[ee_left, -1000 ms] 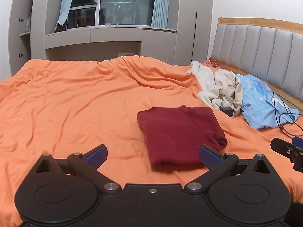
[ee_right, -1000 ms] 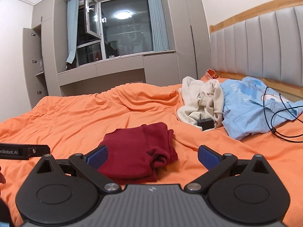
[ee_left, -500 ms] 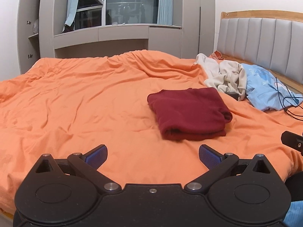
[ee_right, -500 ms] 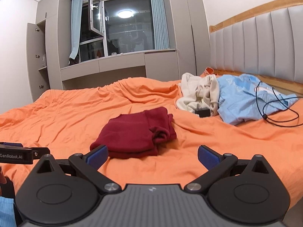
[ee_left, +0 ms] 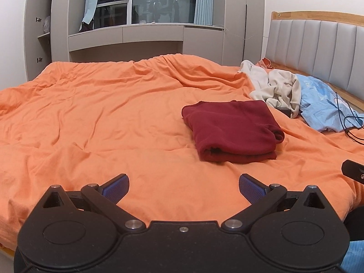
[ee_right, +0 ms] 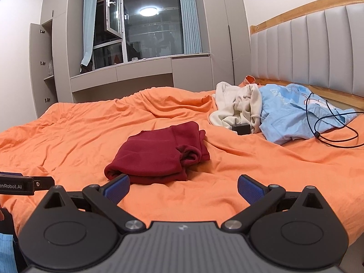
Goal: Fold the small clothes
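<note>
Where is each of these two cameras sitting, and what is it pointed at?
Left wrist view: rides on the open left claw, facing across the orange bed toward the folded red garment; the right claw's tip shows at the edge.
Right wrist view: rides on the open right claw, facing the same garment; the left claw's tip shows at left.
Shared: the garment, cream clothes, blue shirt, headboard.

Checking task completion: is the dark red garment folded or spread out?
Folded: the dark red garment lies as a compact stacked rectangle on the orange duvet, layered edges showing in front.
</note>
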The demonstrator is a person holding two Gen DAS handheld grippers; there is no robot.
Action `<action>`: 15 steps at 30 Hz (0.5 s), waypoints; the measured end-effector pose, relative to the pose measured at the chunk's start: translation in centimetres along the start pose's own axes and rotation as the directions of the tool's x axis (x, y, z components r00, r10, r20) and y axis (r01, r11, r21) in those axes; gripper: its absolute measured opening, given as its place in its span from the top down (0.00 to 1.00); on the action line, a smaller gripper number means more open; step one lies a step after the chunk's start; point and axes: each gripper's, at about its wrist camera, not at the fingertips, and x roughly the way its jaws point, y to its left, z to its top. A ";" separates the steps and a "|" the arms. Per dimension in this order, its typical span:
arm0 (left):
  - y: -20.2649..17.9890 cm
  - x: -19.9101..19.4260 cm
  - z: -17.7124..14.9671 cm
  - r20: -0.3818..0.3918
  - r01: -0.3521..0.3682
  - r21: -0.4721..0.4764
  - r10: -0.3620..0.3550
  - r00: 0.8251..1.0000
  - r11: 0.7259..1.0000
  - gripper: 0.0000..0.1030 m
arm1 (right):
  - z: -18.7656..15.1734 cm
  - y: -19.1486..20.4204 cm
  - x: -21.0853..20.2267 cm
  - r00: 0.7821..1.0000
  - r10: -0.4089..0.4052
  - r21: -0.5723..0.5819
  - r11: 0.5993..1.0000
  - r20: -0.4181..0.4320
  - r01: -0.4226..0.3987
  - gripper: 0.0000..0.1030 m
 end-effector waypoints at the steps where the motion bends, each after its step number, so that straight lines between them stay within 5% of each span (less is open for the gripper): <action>1: 0.0 0.0 0.0 0.000 0.000 0.000 0.000 1.000 1.000 0.00 | 0.0 0.0 0.0 1.000 0.000 0.000 1.000 0.000 0.000 0.00; 15: 0.3 0.3 -0.1 -0.006 -0.007 -0.002 0.007 1.000 1.000 0.00 | 0.0 0.0 0.1 1.000 -0.001 0.001 1.000 -0.003 0.001 0.00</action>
